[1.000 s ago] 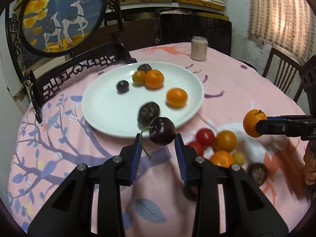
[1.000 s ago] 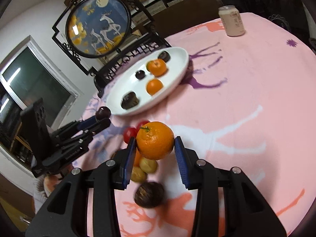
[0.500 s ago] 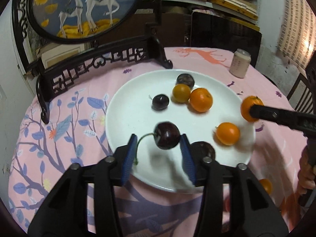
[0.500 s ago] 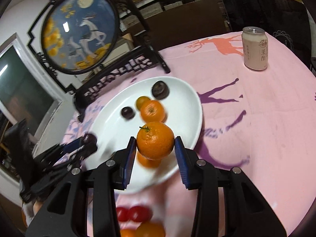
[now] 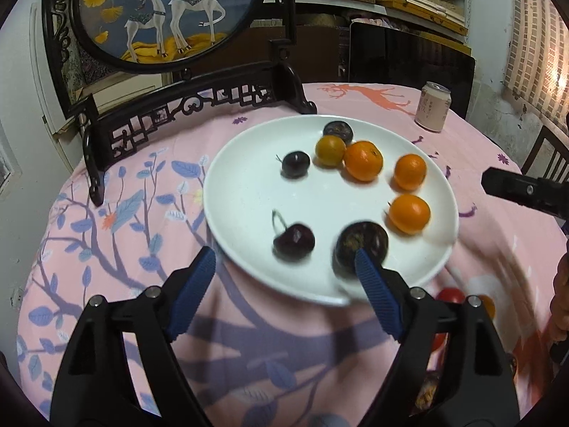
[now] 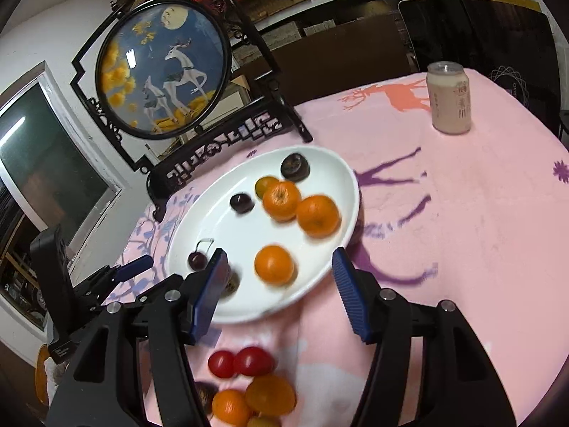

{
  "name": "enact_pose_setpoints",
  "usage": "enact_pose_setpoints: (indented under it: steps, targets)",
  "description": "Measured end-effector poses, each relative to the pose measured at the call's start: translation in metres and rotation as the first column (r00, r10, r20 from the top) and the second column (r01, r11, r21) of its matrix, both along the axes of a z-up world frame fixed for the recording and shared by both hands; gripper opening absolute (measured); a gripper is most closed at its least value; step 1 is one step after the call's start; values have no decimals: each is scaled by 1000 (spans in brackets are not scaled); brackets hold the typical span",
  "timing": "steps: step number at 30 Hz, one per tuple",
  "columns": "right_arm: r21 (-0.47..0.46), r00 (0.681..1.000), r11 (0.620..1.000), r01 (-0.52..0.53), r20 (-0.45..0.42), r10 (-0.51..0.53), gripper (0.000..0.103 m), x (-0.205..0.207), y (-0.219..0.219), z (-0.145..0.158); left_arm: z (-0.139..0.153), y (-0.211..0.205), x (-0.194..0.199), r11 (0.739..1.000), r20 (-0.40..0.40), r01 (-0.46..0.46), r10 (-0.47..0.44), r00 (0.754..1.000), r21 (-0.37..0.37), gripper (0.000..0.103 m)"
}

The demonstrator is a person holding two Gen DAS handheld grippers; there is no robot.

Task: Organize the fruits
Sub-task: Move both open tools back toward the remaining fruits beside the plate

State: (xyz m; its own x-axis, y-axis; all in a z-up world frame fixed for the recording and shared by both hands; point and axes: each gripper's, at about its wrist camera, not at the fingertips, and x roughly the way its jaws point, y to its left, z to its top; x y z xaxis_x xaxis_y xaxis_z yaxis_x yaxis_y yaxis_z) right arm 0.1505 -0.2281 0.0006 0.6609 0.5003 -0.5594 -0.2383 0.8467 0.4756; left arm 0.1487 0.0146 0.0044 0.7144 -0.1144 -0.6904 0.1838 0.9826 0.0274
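A white plate [image 5: 245, 192] [image 6: 220, 306] holds three oranges, two dark cherries, a yellow fruit and two dark round fruits. My left gripper [image 5: 284, 274] is open at the plate's near rim; a stemmed cherry [image 5: 294, 242] [image 6: 196, 260] lies on the plate just ahead of it. My right gripper [image 6: 277, 270] is open over the plate's near edge; an orange [image 6: 316, 215] [image 5: 410, 172] lies on the plate beyond it. Loose red tomatoes [image 6: 242, 361] and orange fruits [image 6: 254, 400] lie on the pink cloth near the right gripper.
A dark carved stand with a round deer painting [image 5: 167, 10] [image 6: 163, 67] stands behind the plate. A pink can [image 5: 432, 106] [image 6: 450, 98] stands at the far right of the table. A dark chair back is beyond the table.
Both grippers have opened. The cherry left the left gripper and the orange left the right gripper; both now lie on the plate. Both grippers have drawn back a little.
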Motion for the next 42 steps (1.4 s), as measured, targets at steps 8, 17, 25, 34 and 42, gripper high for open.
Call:
enact_pose_setpoints:
  steps: [8,17,25,34,42]
  targets:
    - [-27,998,1000,-14,-57,13,71,-45,1,-23,-17,-19,-45,993,-7,13,-12,1000,120,91]
    - [10,998,1000,23,-55,-22,86,-80,-15,-25,-10,-36,-96,986,52,81,-89,995,143,99]
    - [66,994,996,57,-97,-51,86,-79,-29,-30,-19,-50,-109,975,6,177,-179,984,137,99]
    - [44,995,998,40,-89,-36,86,-80,-23,-28,-36,-65,-108,956,-54,233,-227,972,179,99]
    - [33,994,999,0,-105,3,86,-79,-13,-33,-40,-68,-102,955,-86,263,-253,964,133,99]
